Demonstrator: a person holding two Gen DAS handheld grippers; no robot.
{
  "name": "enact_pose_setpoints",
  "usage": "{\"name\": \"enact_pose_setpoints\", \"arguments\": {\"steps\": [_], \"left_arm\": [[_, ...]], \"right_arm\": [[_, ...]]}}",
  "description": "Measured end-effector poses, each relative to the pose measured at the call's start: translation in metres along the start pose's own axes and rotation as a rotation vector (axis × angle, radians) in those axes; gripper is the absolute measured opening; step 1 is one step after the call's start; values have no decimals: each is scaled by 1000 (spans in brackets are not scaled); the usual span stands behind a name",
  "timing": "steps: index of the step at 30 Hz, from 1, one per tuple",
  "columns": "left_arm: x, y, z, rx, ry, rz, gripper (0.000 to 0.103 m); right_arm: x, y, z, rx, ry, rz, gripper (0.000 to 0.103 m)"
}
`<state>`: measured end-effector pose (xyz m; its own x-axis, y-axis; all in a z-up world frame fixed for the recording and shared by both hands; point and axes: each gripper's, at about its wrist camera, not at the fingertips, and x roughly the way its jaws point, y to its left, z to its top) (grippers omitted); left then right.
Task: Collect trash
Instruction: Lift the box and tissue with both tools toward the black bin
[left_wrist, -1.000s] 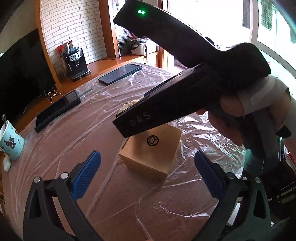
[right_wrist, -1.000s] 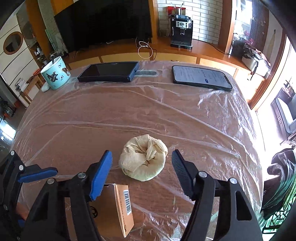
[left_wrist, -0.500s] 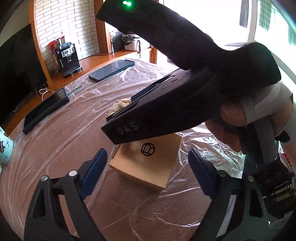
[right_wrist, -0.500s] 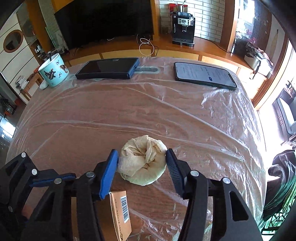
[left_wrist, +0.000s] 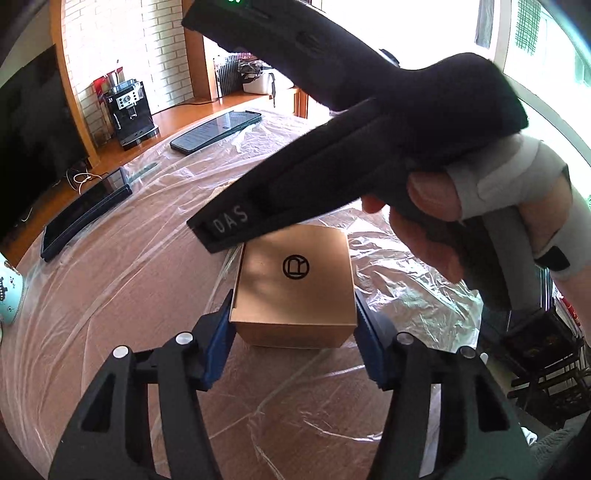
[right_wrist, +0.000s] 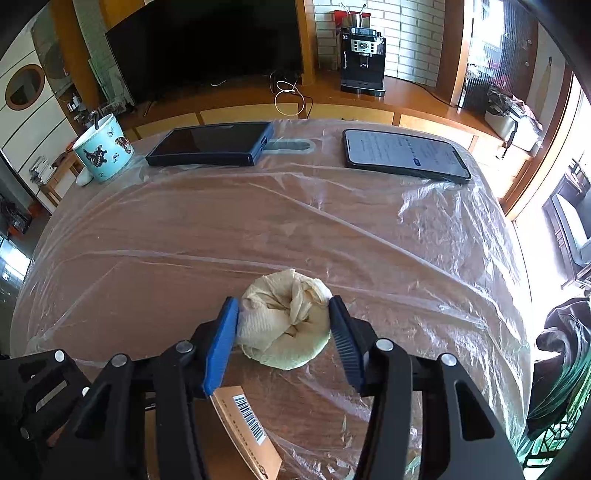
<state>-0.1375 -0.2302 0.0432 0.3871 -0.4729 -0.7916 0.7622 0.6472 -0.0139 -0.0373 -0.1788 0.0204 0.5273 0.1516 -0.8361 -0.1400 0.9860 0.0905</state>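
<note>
Left wrist view shows the left tool (left_wrist: 291, 328) clamped on a brown cardboard box (left_wrist: 293, 282) at frame centre on the counter (left_wrist: 110, 314), while the right tool (right_wrist: 282, 332) pinches a crumpled tissue wad (right_wrist: 284, 325) just beyond.

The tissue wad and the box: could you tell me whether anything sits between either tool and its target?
Nothing visible does. The right tool has its pads against both sides of the tissue wad, and the left tool brackets the box, pads at its side faces. Both rest on the plastic sheet.
</note>
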Motion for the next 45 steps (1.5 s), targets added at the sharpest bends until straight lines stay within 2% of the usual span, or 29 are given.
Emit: {"name": "enact_pose_setpoints", "arguments": {"steps": [9, 17, 27, 42, 45], "left_arm": [[-8, 5, 0, -46, -6, -14, 59], [-20, 12, -9, -84, -5, 10, 59], [-40, 31, -28, -172, -29, 89, 59], [-77, 44, -57, -274, -82, 259, 59], [-84, 48, -66, -313, -87, 269, 59]], "right_arm": [[-6, -2, 0, 14, -26, -2, 50], [-18, -3, -1, 14, -55, -14, 50], [-40, 9, -14, -11, -100, -16, 50], [-79, 53, -56, -57, -195, -29, 50], [-84, 61, -66, -54, -203, -15, 50]]}}
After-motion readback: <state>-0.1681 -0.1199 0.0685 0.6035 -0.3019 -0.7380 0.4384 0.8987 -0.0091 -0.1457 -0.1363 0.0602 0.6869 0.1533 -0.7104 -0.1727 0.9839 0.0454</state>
